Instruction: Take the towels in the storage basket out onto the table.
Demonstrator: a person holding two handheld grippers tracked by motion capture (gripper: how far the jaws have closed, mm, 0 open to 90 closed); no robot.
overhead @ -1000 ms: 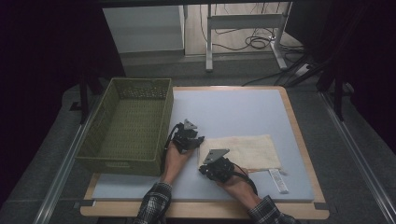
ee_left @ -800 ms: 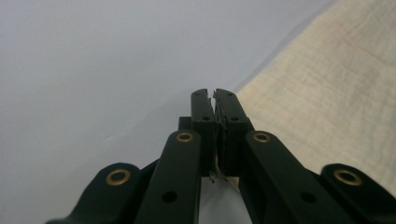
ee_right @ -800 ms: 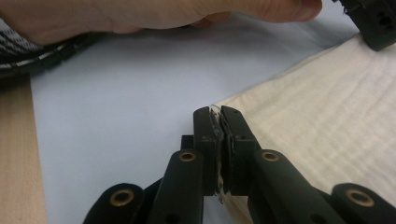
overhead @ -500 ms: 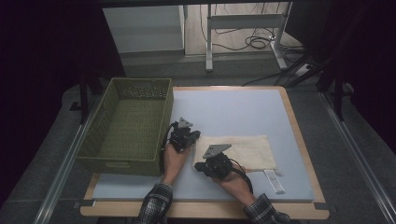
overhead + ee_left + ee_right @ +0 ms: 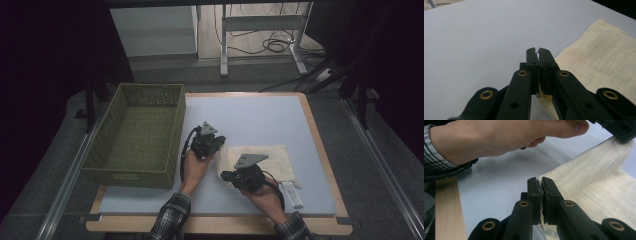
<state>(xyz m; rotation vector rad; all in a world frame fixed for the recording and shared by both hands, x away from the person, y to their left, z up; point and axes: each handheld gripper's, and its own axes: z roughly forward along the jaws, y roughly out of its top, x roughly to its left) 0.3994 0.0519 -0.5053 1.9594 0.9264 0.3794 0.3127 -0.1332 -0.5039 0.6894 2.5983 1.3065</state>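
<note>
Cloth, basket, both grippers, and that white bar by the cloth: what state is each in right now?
Cloth: cream, spread on the table, its near-left edge pinched and lifted by both grippers.
Left gripper: jaws have just closed, shut on the cloth edge.
Right gripper: shut on the cloth edge.
Basket: green, upright, looks empty.
White bar: lying flat beside the cloth's near right corner, untouched.

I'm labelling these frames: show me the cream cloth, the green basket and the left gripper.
cream cloth (image 5: pixel 272 159): high view, its bare middle.
green basket (image 5: pixel 131 176): high view, its near wall.
left gripper (image 5: pixel 538 51): left gripper view, between its shut fingertips, pinching the cloth's edge.
</note>
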